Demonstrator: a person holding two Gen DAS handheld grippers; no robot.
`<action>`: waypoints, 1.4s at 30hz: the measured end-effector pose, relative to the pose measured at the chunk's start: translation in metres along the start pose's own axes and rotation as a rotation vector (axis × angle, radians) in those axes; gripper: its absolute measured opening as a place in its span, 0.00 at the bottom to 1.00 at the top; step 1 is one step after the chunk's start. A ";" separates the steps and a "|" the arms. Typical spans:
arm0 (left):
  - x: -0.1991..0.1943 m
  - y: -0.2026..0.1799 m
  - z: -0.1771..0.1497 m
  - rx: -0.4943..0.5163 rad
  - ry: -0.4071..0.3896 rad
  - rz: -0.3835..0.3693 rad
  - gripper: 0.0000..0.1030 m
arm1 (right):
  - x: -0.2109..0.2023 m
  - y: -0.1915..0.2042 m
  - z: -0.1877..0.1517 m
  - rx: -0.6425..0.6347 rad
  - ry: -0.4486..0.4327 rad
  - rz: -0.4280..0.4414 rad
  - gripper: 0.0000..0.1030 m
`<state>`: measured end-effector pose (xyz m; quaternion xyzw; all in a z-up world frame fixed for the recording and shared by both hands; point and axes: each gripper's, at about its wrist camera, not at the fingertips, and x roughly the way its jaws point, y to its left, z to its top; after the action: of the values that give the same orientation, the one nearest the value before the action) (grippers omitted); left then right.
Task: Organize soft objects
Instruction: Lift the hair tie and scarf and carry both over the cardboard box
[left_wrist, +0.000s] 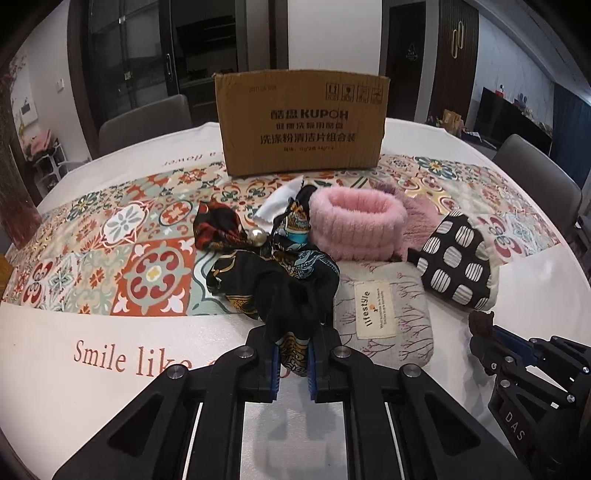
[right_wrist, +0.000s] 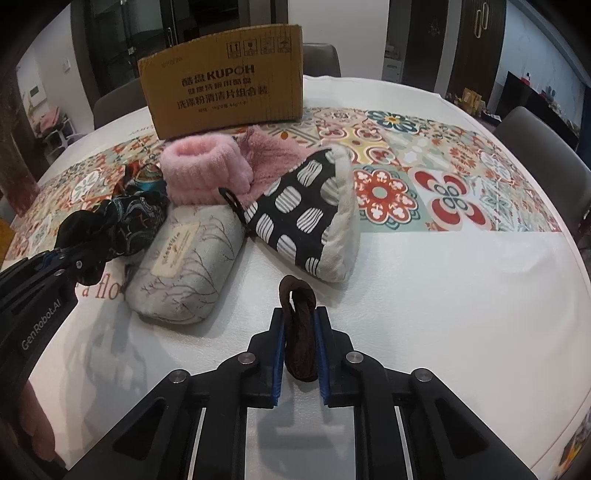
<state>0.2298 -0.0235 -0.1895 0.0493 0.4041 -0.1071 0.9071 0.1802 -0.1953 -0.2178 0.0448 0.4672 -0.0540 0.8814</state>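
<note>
A: Well, where's the brown hair tie (right_wrist: 300, 332)?

B: Bottom centre of the right view, clamped in the right gripper (right_wrist: 300, 354); its long axis runs up the frame, loop end toward the spotted pouch (right_wrist: 306, 210).

A: And the left gripper (left_wrist: 294, 354)?

B: Clenched on the dark patterned scarf (left_wrist: 273, 273), which trails up-frame toward the pink headband (left_wrist: 356, 221).

A: Room?

B: Bare white tablecloth (right_wrist: 461, 295) lies right of the hair tie; the cardboard box (left_wrist: 303, 122) stands behind the pile.

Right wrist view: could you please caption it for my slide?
Right gripper clamps a brown hair tie; pouches and a cardboard box beyond.
</note>
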 end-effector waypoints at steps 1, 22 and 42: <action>-0.003 0.000 0.001 0.000 -0.008 0.000 0.12 | -0.003 0.000 0.001 -0.002 -0.007 0.000 0.16; -0.074 0.019 0.047 -0.040 -0.190 -0.002 0.10 | -0.075 0.016 0.049 -0.031 -0.186 0.030 0.16; -0.103 0.046 0.120 -0.044 -0.312 -0.095 0.10 | -0.116 0.038 0.128 -0.020 -0.350 0.073 0.16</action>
<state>0.2602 0.0164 -0.0325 -0.0069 0.2624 -0.1473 0.9536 0.2254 -0.1675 -0.0494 0.0427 0.3055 -0.0244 0.9509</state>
